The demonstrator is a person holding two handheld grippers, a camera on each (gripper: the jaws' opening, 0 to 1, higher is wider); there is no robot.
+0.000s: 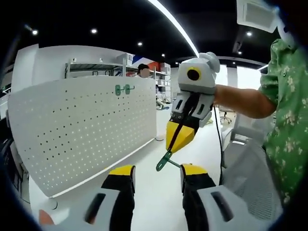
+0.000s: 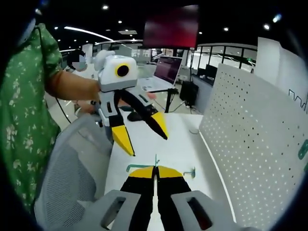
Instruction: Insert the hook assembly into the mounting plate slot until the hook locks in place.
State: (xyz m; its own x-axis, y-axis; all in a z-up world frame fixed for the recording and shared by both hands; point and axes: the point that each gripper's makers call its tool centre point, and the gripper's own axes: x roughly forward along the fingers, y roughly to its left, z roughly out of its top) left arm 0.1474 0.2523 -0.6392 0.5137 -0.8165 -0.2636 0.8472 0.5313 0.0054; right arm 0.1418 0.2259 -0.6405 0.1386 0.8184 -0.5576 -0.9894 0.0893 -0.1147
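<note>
Green hook (image 1: 163, 162) pinched in right tool (image 2: 155, 174), left tool (image 1: 157, 174) wide — pegboard (image 1: 82, 130) beside.

Two grippers: the left gripper (image 2: 144, 137) and the right gripper (image 1: 179, 141). One white pegboard (image 1: 86, 130). Three green hooks: two on the board (image 1: 123, 89), one held (image 1: 164, 161).

Dark ceiling (image 1: 115, 19) with spotlights and strip light (image 1: 173, 24); shelving (image 1: 96, 67); grey mesh chair (image 2: 72, 173); possibly glazed partitions (image 2: 226, 55).
</note>
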